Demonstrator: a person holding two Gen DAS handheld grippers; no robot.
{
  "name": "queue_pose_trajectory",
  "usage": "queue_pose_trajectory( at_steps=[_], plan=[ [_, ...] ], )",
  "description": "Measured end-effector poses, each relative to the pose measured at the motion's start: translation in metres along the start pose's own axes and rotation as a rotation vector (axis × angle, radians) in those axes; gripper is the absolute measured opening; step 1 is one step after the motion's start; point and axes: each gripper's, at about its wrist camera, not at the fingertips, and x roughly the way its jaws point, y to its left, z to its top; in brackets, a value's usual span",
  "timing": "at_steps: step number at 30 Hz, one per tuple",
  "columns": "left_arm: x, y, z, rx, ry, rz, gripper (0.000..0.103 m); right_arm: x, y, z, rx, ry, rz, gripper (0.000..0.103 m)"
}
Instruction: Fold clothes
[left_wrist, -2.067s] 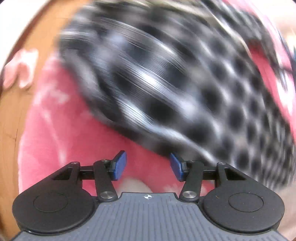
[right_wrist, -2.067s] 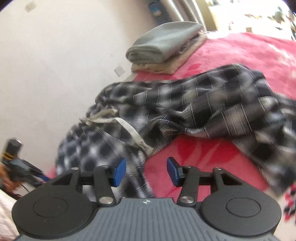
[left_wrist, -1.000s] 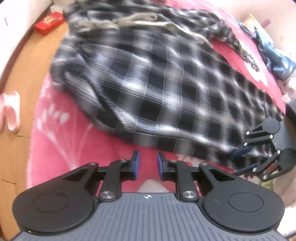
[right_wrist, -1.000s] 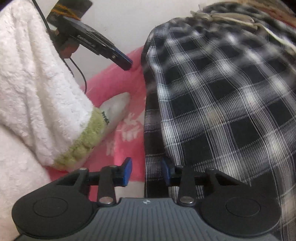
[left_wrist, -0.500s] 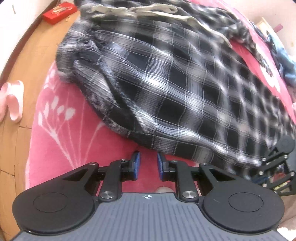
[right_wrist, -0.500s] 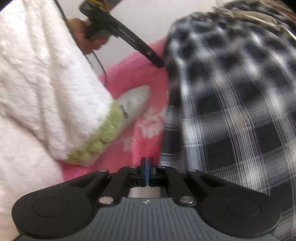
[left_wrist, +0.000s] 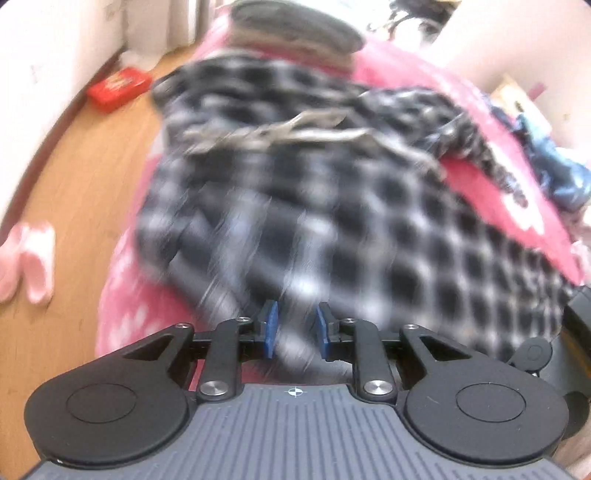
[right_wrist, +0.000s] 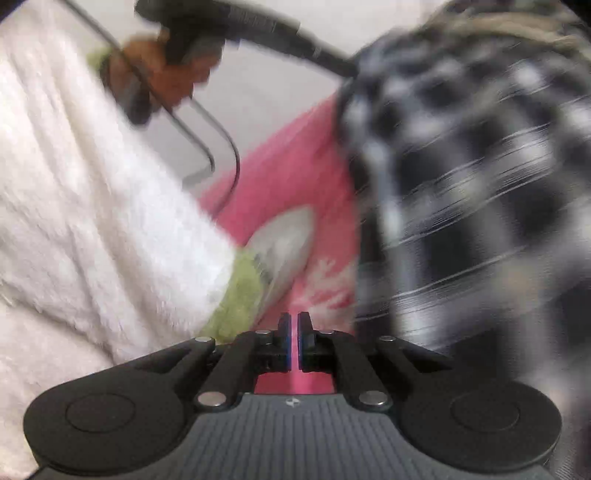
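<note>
A black-and-white plaid garment (left_wrist: 332, 203) with a beige drawstring lies spread on the pink blanket (left_wrist: 125, 314), blurred by motion. My left gripper (left_wrist: 295, 328) has its blue pads narrowly apart with the garment's near hem bunched between them, shut on it. In the right wrist view the same garment (right_wrist: 480, 184) fills the right side, and its left edge rises to the tip of the left gripper (right_wrist: 345, 68). My right gripper (right_wrist: 294, 328) is shut to a thin slit over the pink blanket (right_wrist: 288, 177), just left of the garment's edge, with nothing between its pads.
A folded grey stack (left_wrist: 295, 26) sits at the blanket's far end. A red box (left_wrist: 118, 86) and pink slippers (left_wrist: 29, 262) lie on the wooden floor (left_wrist: 74, 177) to the left. Blue clothes (left_wrist: 554, 173) lie far right. A fluffy white sleeve (right_wrist: 92, 221) fills the right view's left side.
The left gripper has pushed forward onto the hem and tilted up, and the fabric moves with it. The right gripper closed from part-open a second ago to nearly shut.
</note>
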Motion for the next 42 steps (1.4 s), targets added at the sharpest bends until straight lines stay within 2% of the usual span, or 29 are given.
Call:
queue_pose_trajectory(
  at_steps=[3,5,7,9,11,12,13,14,15,16,18,21,22,24,31,33,36,41,42],
  plan=[
    [0.026,-0.021,0.017,0.063,0.024,-0.071,0.023,-0.058,-0.028,-0.004,0.144,-0.171,-0.137,0.006],
    [0.041,-0.035,0.024,0.113,0.046,-0.111,0.023,-0.108,-0.044,-0.025,0.269,-0.309,-0.266,0.009],
    [0.054,-0.045,0.03,0.158,0.067,-0.142,0.023,-0.165,-0.06,-0.058,0.395,-0.404,-0.458,0.014],
    [0.067,-0.053,0.036,0.203,0.087,-0.156,0.023,-0.209,-0.065,-0.099,0.507,-0.429,-0.706,0.014],
    [0.075,-0.056,0.038,0.235,0.098,-0.155,0.023,-0.23,-0.055,-0.135,0.593,-0.389,-0.973,0.014],
    [0.079,-0.058,0.039,0.241,0.102,-0.151,0.023,-0.253,-0.055,-0.16,0.635,-0.359,-1.113,0.014],
    [0.08,-0.058,0.039,0.239,0.105,-0.149,0.023,-0.274,-0.058,-0.184,0.705,-0.357,-1.232,0.019],
    [0.082,-0.058,0.039,0.232,0.108,-0.144,0.023,-0.289,-0.061,-0.209,0.786,-0.38,-1.293,0.023],
    [0.083,-0.058,0.038,0.225,0.112,-0.137,0.023,-0.307,-0.067,-0.23,0.891,-0.419,-1.316,0.034],
    [0.084,-0.057,0.037,0.217,0.119,-0.128,0.023,-0.326,-0.073,-0.252,0.998,-0.459,-1.335,0.038],
    [0.084,-0.059,0.035,0.213,0.127,-0.114,0.023,-0.363,-0.085,-0.296,1.214,-0.538,-1.366,0.04],
    [0.081,-0.063,0.031,0.24,0.122,-0.091,0.026,-0.391,-0.102,-0.335,1.31,-0.688,-1.244,0.043],
    [0.081,-0.064,0.03,0.242,0.123,-0.086,0.026,-0.4,-0.108,-0.348,1.339,-0.738,-1.2,0.051],
    [0.08,-0.065,0.028,0.234,0.13,-0.07,0.026,-0.405,-0.111,-0.35,1.42,-0.751,-1.178,0.056],
    [0.078,-0.071,0.025,0.237,0.133,-0.046,0.027,-0.42,-0.123,-0.356,1.705,-0.787,-1.095,0.056],
    [0.079,-0.072,0.024,0.235,0.132,-0.051,0.027,-0.424,-0.131,-0.353,1.777,-0.793,-1.019,0.054],
    [0.083,-0.074,0.023,0.247,0.133,-0.054,0.028,-0.422,-0.147,-0.354,1.841,-0.734,-1.004,0.052],
    [0.084,-0.074,0.02,0.265,0.127,-0.062,0.028,-0.419,-0.175,-0.356,1.943,-0.633,-0.979,0.037],
    [0.085,-0.074,0.02,0.268,0.126,-0.063,0.028,-0.418,-0.175,-0.357,1.948,-0.632,-0.988,0.025]
  ],
)
